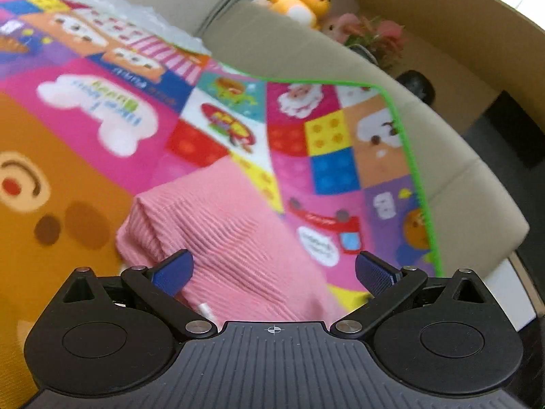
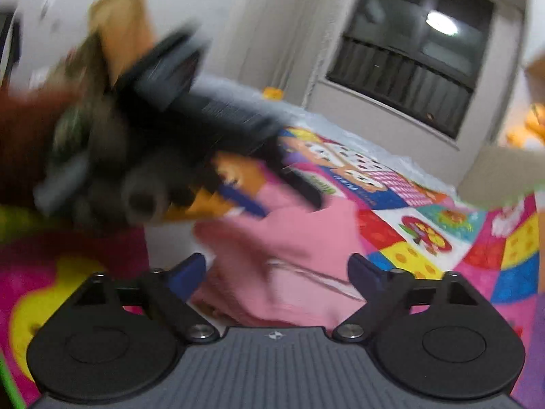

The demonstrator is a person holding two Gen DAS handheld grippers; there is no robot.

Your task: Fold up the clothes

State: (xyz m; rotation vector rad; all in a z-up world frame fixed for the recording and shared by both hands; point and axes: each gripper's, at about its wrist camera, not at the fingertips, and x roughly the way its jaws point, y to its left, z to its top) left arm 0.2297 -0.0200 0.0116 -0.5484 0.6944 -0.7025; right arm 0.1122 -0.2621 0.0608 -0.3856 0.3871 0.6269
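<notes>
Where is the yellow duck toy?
In the left wrist view the yellow duck toy sits at the top, behind the beige sofa back, next to the pink flowers on its right.

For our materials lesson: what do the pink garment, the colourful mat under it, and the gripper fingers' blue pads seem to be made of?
Pink garment: soft ribbed knit, matte; fine parallel ridges show.
Colourful mat: probably printed fleece or foam, matte, green bound edge.
Blue pads: likely textured rubber or plastic; grid pattern visible.

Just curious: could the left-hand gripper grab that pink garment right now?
Probably yes: the left gripper is open, the pink garment lies right between its fingers, and nothing sits between them.
</notes>
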